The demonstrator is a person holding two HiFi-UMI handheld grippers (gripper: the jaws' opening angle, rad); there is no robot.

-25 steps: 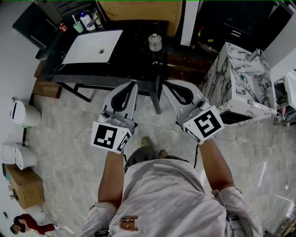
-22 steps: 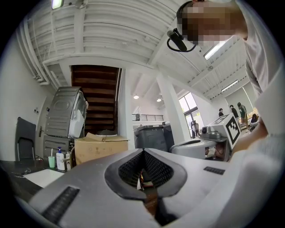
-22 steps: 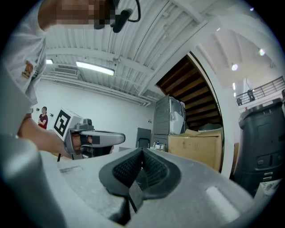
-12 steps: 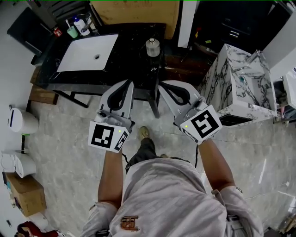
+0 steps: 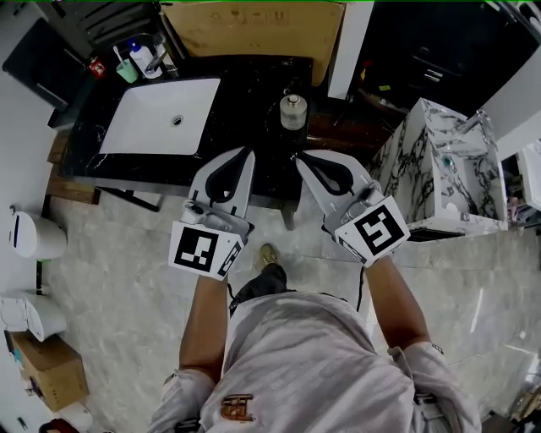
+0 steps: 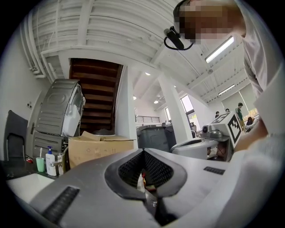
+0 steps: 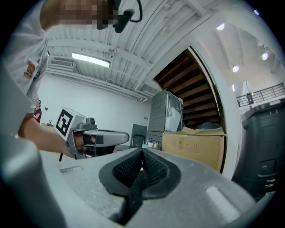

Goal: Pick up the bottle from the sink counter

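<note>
A squat clear bottle [image 5: 292, 111] with a silver cap stands on the black sink counter [image 5: 254, 93], to the right of the white basin [image 5: 165, 116]. My left gripper [image 5: 246, 152] hangs over the counter's front edge, below and left of the bottle, jaws shut and empty. My right gripper [image 5: 300, 158] is just in front of the bottle, also shut with nothing in it. In the left gripper view the left gripper [image 6: 143, 152] has its pads pressed together. In the right gripper view the right gripper [image 7: 142, 152] does too. The bottle is in neither gripper view.
A white pump bottle [image 5: 140, 57] and a green cup [image 5: 127, 72] stand at the counter's back left. A cardboard box [image 5: 254, 25] sits behind the counter. A marble vanity [image 5: 439, 161] stands to the right, white canisters [image 5: 35, 234] on the floor at left.
The person has stepped towards the counter. Both grippers' tips now reach over its front edge, nearer the bottle. Both stay shut.
</note>
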